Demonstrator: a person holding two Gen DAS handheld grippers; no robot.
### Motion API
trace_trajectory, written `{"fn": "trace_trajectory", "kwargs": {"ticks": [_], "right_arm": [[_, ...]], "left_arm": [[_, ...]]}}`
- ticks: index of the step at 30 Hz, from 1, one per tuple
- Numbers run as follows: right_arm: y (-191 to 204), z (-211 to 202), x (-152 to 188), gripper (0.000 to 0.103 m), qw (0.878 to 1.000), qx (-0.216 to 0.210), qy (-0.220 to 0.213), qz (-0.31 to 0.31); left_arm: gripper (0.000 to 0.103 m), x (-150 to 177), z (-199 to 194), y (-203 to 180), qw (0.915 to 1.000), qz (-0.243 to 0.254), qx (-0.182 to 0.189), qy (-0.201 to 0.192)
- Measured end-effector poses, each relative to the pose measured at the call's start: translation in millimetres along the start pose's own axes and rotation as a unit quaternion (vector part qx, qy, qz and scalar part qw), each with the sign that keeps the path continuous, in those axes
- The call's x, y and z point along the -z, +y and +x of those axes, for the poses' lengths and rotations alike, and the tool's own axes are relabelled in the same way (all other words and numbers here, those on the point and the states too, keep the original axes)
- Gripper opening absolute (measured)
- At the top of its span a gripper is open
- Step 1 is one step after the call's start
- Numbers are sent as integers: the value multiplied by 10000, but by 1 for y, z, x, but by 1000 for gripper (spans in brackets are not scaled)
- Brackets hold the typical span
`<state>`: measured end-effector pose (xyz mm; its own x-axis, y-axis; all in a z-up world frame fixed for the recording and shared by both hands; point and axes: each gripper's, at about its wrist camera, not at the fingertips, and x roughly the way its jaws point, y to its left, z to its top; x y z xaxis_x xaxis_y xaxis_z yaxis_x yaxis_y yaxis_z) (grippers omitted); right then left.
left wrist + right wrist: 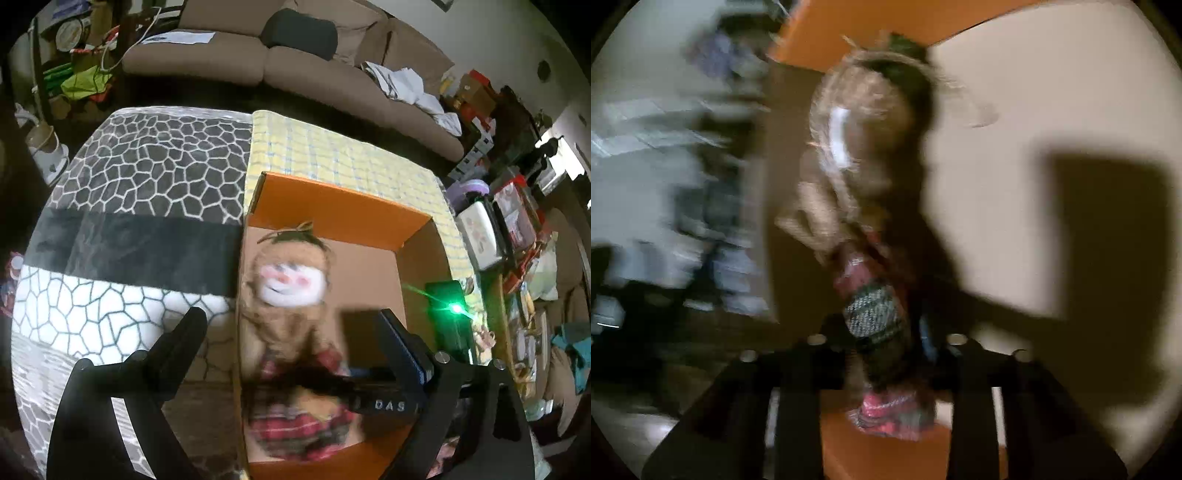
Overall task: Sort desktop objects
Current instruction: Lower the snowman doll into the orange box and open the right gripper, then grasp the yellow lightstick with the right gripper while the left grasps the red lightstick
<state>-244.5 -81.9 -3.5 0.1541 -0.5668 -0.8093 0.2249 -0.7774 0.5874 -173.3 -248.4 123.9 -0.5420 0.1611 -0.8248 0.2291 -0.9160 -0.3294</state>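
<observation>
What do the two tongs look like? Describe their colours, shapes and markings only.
Both are matte black. The left tongs have two flat, angular fingers; the right-hand one carries a blue strip on its inner face, with round silver bolt heads behind it. The right tongs show broad black plates with silver bolt heads and a hint of blue, though blur hides finer detail. No cables or sleeves show.

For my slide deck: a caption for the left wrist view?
Open left gripper above plush doll in orange box.
</observation>
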Motion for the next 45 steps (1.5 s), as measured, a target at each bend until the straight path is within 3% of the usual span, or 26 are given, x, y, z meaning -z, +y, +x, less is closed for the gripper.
{"fn": "trace_trajectory", "kwargs": {"ticks": [2, 4, 7, 9, 10, 12, 14, 16, 18, 20, 22, 29, 32, 36, 38, 45], "right_arm": [[12, -20, 3, 64, 9971, 600, -184, -436], [21, -48, 3, 70, 9950, 578, -495, -648], [30, -86, -7, 69, 9912, 50, -1087, -760], [23, -98, -26, 70, 9907, -57, -1250, -529], [22, -95, -40, 68, 9919, -154, -1217, -335], [2, -79, -40, 54, 9944, -386, -986, 37], [3, -39, -37, 40, 9972, -312, -646, 219], [0, -16, -27, 37, 9982, -181, -557, 142], [2, -4, -31, 37, 9971, -394, -619, 207], [-3, -8, -24, 38, 9964, -521, -657, 126], [7, -24, -18, 39, 9954, -373, -840, -285], [-16, -142, 30, 56, 9851, 251, -1334, -1052], [-32, -185, 56, 74, 9802, 485, -1460, -1246], [-53, -221, 88, 89, 9748, 774, -1601, -1347], [-57, -228, 101, 103, 9712, 956, -1689, -1385], [-95, -249, 154, 103, 9643, 1317, -1896, -1293]], "left_arm": [[94, 2, -4, -1, 10000, 24, 21, -25], [94, 3, -7, -2, 10000, 51, 15, -54], [94, 6, -13, -5, 9999, 75, 25, -115], [94, 10, -17, -7, 9998, 106, 44, -144], [94, 12, -19, -7, 9998, 125, 34, -154], [94, 16, -21, -7, 9998, 155, 14, -150], [94, 19, -21, -5, 9998, 134, 0, -143], [94, 22, -21, -2, 9998, 110, 19, -150], [94, 25, -20, -3, 9998, 124, 44, -157], [94, 28, -19, -8, 9996, 185, 84, -183], [94, 33, -20, -19, 9990, 311, 140, -272], [95, 57, -13, -61, 9969, 696, 96, -351], [103, 72, -8, -86, 9942, 1016, -26, -344], [103, 87, -6, -105, 9942, 1024, 103, -299], [103, 94, -6, -115, 9937, 1068, 120, -306], [103, 135, -9, -162, 9879, 1469, 428, -272]]}}
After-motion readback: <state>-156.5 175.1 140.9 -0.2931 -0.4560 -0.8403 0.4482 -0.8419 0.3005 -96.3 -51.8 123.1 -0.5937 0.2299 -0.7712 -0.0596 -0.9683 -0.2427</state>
